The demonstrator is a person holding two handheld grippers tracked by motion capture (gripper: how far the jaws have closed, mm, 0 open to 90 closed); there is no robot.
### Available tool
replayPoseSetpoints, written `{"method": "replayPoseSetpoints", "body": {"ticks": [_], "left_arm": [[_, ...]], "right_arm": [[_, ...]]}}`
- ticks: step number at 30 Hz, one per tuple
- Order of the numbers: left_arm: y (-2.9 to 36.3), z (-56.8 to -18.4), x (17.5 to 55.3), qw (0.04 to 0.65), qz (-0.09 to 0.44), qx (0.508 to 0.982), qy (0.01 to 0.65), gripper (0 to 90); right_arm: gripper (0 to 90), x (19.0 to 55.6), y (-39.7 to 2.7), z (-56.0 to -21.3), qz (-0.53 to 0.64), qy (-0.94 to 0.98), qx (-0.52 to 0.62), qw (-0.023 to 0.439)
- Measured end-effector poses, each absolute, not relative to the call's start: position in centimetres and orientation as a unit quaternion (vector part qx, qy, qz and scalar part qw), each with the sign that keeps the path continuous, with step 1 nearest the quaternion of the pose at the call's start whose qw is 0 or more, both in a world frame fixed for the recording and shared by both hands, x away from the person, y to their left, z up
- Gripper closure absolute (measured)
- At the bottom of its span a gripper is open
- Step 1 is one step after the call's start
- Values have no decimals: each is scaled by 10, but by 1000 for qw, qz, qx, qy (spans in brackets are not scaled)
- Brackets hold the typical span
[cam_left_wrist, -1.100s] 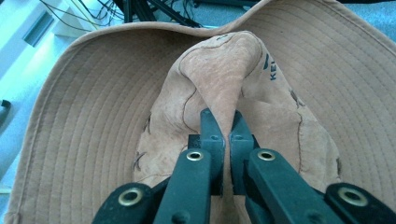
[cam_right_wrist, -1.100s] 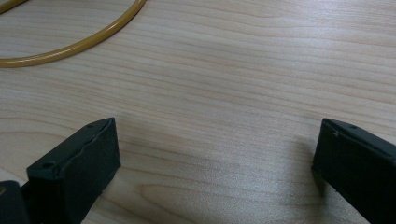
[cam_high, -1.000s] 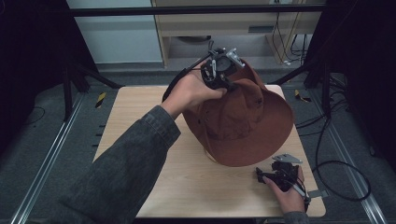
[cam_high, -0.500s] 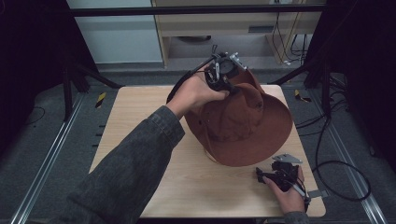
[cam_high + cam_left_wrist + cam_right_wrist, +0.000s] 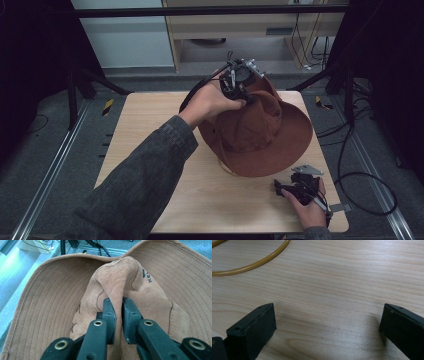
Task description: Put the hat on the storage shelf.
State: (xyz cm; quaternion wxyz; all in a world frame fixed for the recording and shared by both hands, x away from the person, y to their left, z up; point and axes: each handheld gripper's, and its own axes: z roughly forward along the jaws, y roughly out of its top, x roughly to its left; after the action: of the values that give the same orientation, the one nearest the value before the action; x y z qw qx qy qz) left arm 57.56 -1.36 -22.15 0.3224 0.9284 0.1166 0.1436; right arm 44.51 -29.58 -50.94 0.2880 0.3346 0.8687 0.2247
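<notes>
While your left gripper (image 5: 118, 315) pinches a fold of the brown hat (image 5: 260, 130) at the far side of the surface (image 5: 150, 135), that soft cloth could slip free (thin bite). Your right gripper (image 5: 295, 187) rests spread wide, near right, beside a yellow cord (image 5: 254, 263).

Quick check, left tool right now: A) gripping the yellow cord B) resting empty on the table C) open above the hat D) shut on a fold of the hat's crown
D: in the left gripper view the left tool has its two black jaws pressed on either side of a pinched fold of the brown hat, on its crown; the high view shows that tool at the top of the hat.
</notes>
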Motion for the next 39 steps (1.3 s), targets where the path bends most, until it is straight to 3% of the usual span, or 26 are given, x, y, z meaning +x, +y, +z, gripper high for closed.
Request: {"method": "replayPoseSetpoints", "body": {"ticks": [18,21,26,39], "left_arm": [[-8,-219,571,325,172,920,138,491],[-8,-220,570,321,174,919,153,342],[-8,-219,567,323,174,917,157,229],[-5,-219,558,334,183,912,151,125]], "right_arm": [[7,445,-296,-509,225,869,334,288],[7,445,-296,-509,224,869,334,288],[7,445,-296,-509,224,869,334,288],[7,445,-296,-509,224,869,334,288]]}}
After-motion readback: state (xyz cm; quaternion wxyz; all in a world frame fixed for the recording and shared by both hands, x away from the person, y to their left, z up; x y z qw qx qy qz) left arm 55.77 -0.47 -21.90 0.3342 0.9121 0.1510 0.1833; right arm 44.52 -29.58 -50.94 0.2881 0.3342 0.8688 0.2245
